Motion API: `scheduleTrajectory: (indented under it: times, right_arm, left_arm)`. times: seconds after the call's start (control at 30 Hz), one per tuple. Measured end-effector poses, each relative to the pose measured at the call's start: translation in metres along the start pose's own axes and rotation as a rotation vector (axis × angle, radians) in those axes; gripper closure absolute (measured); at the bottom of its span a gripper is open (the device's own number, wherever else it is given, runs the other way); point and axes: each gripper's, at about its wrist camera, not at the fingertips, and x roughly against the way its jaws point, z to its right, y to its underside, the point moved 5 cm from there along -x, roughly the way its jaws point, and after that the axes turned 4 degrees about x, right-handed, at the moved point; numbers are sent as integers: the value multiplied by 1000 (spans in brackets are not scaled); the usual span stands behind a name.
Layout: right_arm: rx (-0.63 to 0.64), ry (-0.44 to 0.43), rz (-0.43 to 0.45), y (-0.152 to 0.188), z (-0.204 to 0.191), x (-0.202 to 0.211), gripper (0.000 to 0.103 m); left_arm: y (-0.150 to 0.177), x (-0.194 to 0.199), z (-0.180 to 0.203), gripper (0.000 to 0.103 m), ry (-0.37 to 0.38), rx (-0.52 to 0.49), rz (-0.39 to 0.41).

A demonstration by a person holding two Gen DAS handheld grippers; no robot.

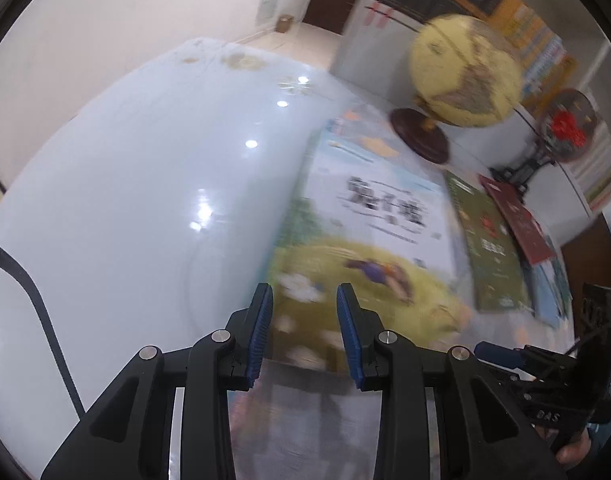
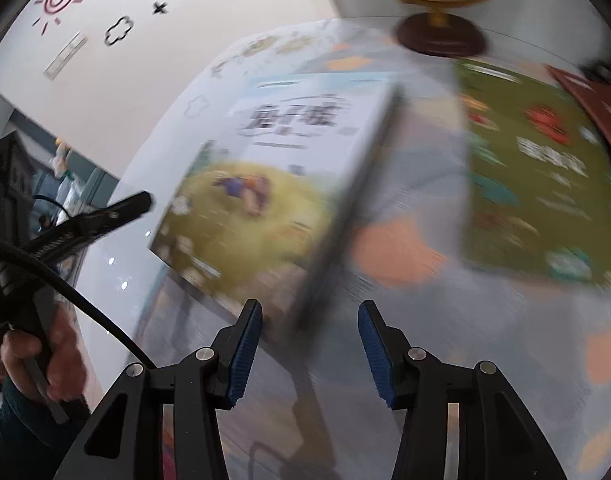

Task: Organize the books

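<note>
We find the picture book (image 2: 265, 184) w/ the yellow-meadow cover tilted, right edge raised off the larger pale book (image 2: 405, 240) beneath; likely it is mid-placement onto the stack. Right gripper (image 2: 309, 344): fingers apart, the book's dark edge passes between them, pads not pressing as far as blur allows. Left gripper (image 1: 304, 332): fingers narrowly apart above the near corner, nothing clamped. Green book (image 2: 545, 184) and red book (image 1: 517, 220) lie beside, near the globe (image 1: 465, 68), awaiting sorting on the table (image 1: 145, 180).
</note>
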Motion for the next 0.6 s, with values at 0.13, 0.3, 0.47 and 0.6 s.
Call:
scheduleTrajectory:
  times: [0.13, 0.3, 0.47, 0.6]
  right_arm:
    - [-82, 49, 18, 28, 49, 32, 55]
    - [-214, 83, 56, 55, 130, 79, 55]
    - [-298, 133, 135, 61, 205, 135, 55]
    - [-326, 174, 218, 50, 262, 180, 48]
  left_arm:
    - [13, -3, 49, 73, 53, -50, -25]
    - [33, -14, 127, 73, 123, -115, -79]
    - [47, -29, 216, 35, 197, -224, -142]
    - [41, -42, 295, 18, 310, -290, -128]
